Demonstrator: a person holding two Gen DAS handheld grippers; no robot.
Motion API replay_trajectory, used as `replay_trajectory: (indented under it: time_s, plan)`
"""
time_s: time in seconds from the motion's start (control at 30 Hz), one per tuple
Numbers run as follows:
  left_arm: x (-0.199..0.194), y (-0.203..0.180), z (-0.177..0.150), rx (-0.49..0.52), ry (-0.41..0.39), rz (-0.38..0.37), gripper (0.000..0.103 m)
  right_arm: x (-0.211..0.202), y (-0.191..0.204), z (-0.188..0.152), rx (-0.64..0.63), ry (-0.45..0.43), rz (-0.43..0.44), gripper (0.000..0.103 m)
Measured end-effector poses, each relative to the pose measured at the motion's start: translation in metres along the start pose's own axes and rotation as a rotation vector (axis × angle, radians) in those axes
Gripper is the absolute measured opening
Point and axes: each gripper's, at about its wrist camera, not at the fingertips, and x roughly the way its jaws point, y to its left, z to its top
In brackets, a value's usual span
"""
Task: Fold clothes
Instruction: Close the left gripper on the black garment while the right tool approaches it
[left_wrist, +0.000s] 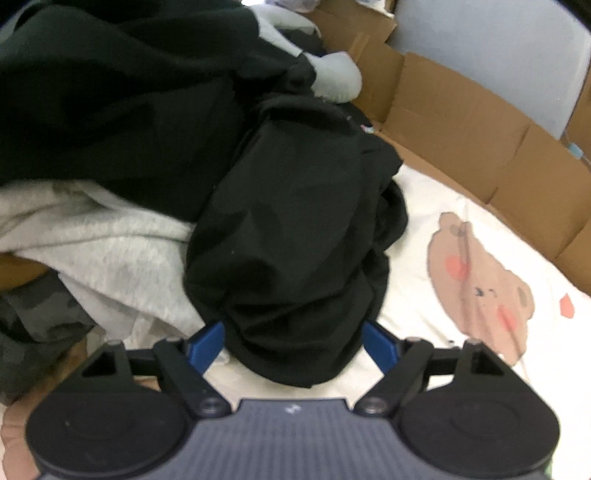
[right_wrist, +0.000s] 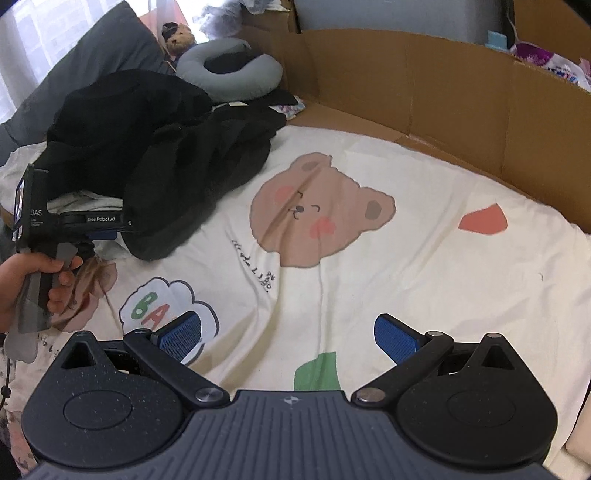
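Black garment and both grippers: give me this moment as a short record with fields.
surface: bear-print sheet, cardboard wall behind
pile: black garment hanging off a heap, over a grey sweatshirt
left gripper: fingers either side of the black garment's lower end, not visibly pressing
right gripper: fingers spread, nothing between them, above bare sheet
other: grey neck pillow behind the heap

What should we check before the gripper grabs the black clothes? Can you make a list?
1. Black garment sits between the left gripper fingers: ok.
2. Pads squeezing the cloth: cannot tell, fabric hides the tips.
3. Only one garment between them: cannot tell, the pile is tangled.
4. Right gripper open and empty: ok.
5. Bear sheet has bare room for folding: ok.
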Motion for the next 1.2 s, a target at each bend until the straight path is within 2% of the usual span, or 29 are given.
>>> replay_trajectory:
  time_s: [0.17, 0.27, 0.33, 0.37, 0.43, 0.47, 0.63, 0.8, 1.0, 1.2]
  plan:
    - [0.014, 0.009, -0.008, -0.042, 0.027, 0.003, 0.083, 0.005, -0.002, -0.002, 0.014, 0.022, -0.006, 0.103]
    - [0.020, 0.011, -0.012, -0.051, 0.022, -0.005, 0.074, 0.007, -0.002, -0.004, 0.004, 0.025, -0.007, 0.103]
    - [0.023, 0.012, -0.012, -0.065, 0.021, -0.028, 0.049, 0.007, -0.002, -0.005, 0.002, 0.027, -0.008, 0.103]
    - [0.025, 0.012, -0.012, -0.071, 0.021, -0.038, 0.042, 0.007, -0.002, -0.006, 0.003, 0.029, -0.009, 0.103]
    - [0.024, 0.011, -0.012, -0.075, 0.015, -0.050, 0.009, 0.008, -0.003, -0.006, 0.006, 0.032, -0.010, 0.103]
    - [0.023, 0.010, -0.012, -0.074, 0.009, -0.056, 0.006, 0.008, -0.004, -0.006, 0.008, 0.033, -0.010, 0.103]
    - [0.005, 0.001, -0.016, -0.045, -0.031, -0.122, 0.003, 0.008, -0.007, -0.008, 0.019, 0.033, -0.010, 0.103]
    - [-0.015, -0.015, -0.024, -0.015, -0.038, -0.202, 0.003, 0.008, -0.009, -0.008, 0.029, 0.032, -0.003, 0.103]
    - [-0.039, -0.043, -0.037, 0.022, -0.028, -0.311, 0.002, 0.006, -0.009, -0.007, 0.044, 0.027, 0.012, 0.103]
    - [-0.056, -0.071, -0.053, 0.058, 0.018, -0.430, 0.002, 0.005, -0.008, -0.006, 0.059, 0.020, 0.031, 0.103]
